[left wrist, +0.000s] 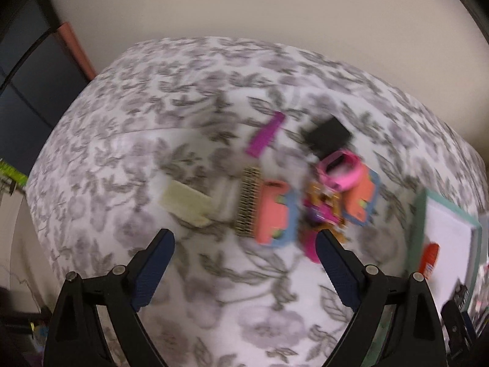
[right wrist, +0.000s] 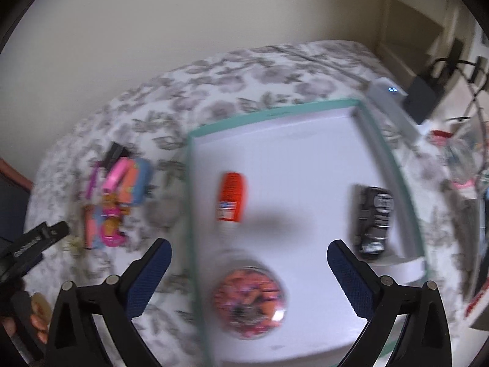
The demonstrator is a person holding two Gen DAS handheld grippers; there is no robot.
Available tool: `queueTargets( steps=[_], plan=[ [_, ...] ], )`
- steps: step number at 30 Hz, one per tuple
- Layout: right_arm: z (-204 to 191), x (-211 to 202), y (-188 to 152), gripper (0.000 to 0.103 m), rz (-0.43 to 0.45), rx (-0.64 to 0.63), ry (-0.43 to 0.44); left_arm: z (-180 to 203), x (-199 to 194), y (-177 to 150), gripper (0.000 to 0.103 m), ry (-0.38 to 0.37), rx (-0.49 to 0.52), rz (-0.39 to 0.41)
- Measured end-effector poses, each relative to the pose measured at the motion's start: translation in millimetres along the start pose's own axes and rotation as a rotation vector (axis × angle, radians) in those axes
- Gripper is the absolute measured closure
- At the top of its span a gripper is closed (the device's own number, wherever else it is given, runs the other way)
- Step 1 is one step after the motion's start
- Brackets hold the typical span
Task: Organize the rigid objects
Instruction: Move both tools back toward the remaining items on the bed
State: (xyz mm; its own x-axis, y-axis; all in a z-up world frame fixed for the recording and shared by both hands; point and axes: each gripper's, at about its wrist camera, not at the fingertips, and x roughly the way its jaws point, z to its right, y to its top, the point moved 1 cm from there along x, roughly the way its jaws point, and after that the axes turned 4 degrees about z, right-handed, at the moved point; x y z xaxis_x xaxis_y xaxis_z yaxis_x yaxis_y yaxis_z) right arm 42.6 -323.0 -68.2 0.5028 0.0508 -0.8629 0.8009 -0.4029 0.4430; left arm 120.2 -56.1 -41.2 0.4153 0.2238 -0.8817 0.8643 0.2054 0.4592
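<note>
Both views are blurred by motion. My left gripper [left wrist: 244, 240] is open and empty above a floral bedspread [left wrist: 183, 98], just short of a heap of small objects: an orange and blue toy [left wrist: 273, 214], a pink watch-like piece [left wrist: 339, 171], a purple comb [left wrist: 265, 134], a black block [left wrist: 328, 134], a cream block [left wrist: 186, 203] and a brown comb [left wrist: 248, 200]. My right gripper [right wrist: 249, 250] is open and empty over a white tray with a teal rim [right wrist: 269, 113]. In the tray lie an orange bottle [right wrist: 232, 197], a black packet [right wrist: 376, 217] and a round clear container of pink bits [right wrist: 250, 301].
The tray's corner [left wrist: 421, 208] shows at the right of the left wrist view with the orange bottle [left wrist: 429, 260]. The same heap [right wrist: 116, 202] lies left of the tray. The other gripper [right wrist: 33, 241] shows at far left. A white device [right wrist: 391, 104] and cables sit beyond the tray.
</note>
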Motion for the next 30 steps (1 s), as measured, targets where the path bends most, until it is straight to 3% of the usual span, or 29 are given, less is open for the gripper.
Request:
queueTargets(
  steps=[7, 17, 23, 30],
  plan=[
    [-40, -4, 4, 0.000, 0.071, -0.079, 0.043, -44, 5, 14, 0.009, 0.074, -0.067, 0.006],
    [-64, 2, 9, 0.000, 0.062, -0.071, 0.019, -92, 19, 26, 0.009, 0.032, -0.178, -0.033],
    [-87, 6, 15, 0.000, 0.072, -0.099, 0.051, -109, 28, 38, 0.009, 0.042, -0.177, -0.027],
    [-128, 39, 8, 0.000, 0.028, -0.179, 0.071, -123, 52, 41, 0.009, 0.036, -0.186, -0.079]
  ],
)
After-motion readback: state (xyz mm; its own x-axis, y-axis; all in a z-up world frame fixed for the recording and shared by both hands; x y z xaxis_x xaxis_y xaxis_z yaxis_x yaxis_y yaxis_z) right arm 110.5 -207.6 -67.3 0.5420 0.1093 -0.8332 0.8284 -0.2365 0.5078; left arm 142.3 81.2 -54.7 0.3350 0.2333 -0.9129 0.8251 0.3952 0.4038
